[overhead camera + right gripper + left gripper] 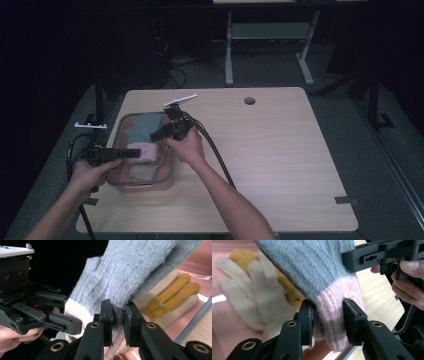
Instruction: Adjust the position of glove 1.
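A grey knit glove with a pink cuff [142, 135] hangs over a pink bin with a grey rim [170, 167] at the table's left. My left gripper [132, 153] is shut on the pink cuff [329, 315]. My right gripper [157, 134] is shut on the glove's grey edge [117, 310], close to the cuff. In the left gripper view the glove [312, 267] stretches up between both grippers. Under it in the bin lie a cream glove [249, 295] and a mustard-yellow glove [172, 292].
The wooden table [270, 150] has a round cable hole [249, 100] at its far edge. Black tape [345, 200] marks the right front corner. A white desk frame [265, 45] stands on the floor behind.
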Motion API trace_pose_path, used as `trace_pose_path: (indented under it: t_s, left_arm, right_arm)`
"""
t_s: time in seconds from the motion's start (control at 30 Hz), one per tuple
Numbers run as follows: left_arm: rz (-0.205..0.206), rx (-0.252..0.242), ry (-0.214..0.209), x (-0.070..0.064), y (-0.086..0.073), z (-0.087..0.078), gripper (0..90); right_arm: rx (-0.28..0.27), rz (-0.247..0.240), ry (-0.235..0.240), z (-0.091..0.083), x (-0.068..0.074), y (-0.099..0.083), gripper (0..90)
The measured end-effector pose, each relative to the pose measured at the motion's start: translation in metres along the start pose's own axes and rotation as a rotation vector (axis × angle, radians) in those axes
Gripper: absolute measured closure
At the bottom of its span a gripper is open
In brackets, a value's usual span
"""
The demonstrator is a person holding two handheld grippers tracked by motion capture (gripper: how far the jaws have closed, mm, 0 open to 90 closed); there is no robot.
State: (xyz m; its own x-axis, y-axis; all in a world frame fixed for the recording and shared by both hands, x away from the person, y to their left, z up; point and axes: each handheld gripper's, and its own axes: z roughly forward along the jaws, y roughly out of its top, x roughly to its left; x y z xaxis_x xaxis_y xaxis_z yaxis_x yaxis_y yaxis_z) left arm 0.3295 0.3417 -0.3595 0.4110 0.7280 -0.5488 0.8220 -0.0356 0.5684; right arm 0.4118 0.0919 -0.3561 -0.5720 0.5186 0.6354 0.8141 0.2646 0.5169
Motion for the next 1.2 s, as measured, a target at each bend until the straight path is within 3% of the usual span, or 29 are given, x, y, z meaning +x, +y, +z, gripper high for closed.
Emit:
trace_pose_path:
  t_s: [1.2]
  left_arm:
    - [-0.023, 0.069, 0.073, 0.020, -0.019, 0.013, 63.4]
  right_arm:
    - [0.085, 0.020, -0.019, 0.034, -0.016, -0.012, 76.5]
